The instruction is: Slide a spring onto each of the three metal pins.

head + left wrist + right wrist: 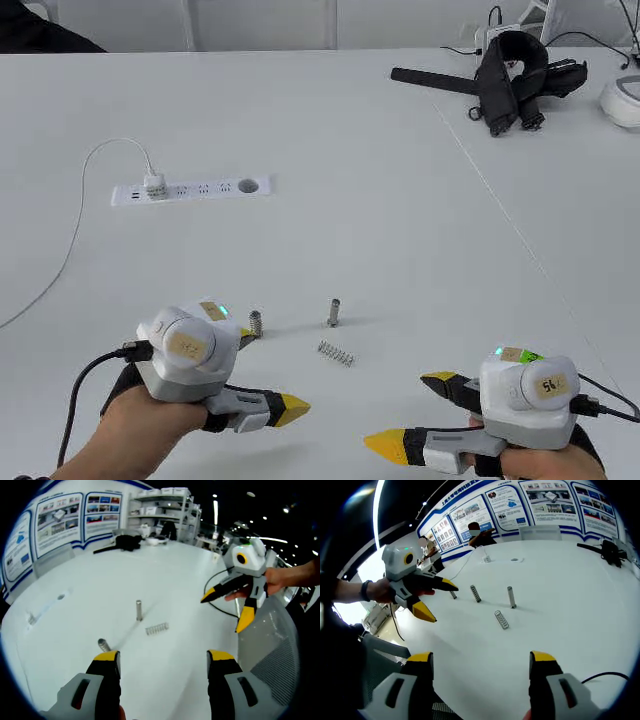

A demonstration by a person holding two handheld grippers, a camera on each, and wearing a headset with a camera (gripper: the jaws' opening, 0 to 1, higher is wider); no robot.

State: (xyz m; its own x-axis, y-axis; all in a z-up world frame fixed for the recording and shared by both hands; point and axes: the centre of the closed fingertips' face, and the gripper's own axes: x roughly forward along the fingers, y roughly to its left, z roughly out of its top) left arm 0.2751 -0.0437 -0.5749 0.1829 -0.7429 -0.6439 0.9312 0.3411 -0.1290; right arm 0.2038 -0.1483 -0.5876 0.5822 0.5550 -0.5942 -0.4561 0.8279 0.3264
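A bare metal pin (pixel 334 312) (pixel 139 610) (pixel 510 597) stands upright on the white table (pixel 380 200). A loose spring (pixel 336 353) (pixel 156 628) (pixel 502 619) lies flat just in front of it. To the left stands a pin with a spring on it (pixel 256 322) (pixel 103 644) (pixel 475 593). Another coiled pin (pixel 453 595) shows beside the left gripper's tip. My left gripper (pixel 270 370) (pixel 163 656) (pixel 441 601) is open and empty, near the left pins. My right gripper (pixel 410 411) (pixel 481 657) (pixel 223 613) is open and empty at the front right.
A white power strip (pixel 190 188) with a plugged charger and cable lies at the back left. A black strapped device (pixel 515 70) and a white object (pixel 622 100) sit at the far right. A mesh chair (pixel 275 645) stands by the table edge.
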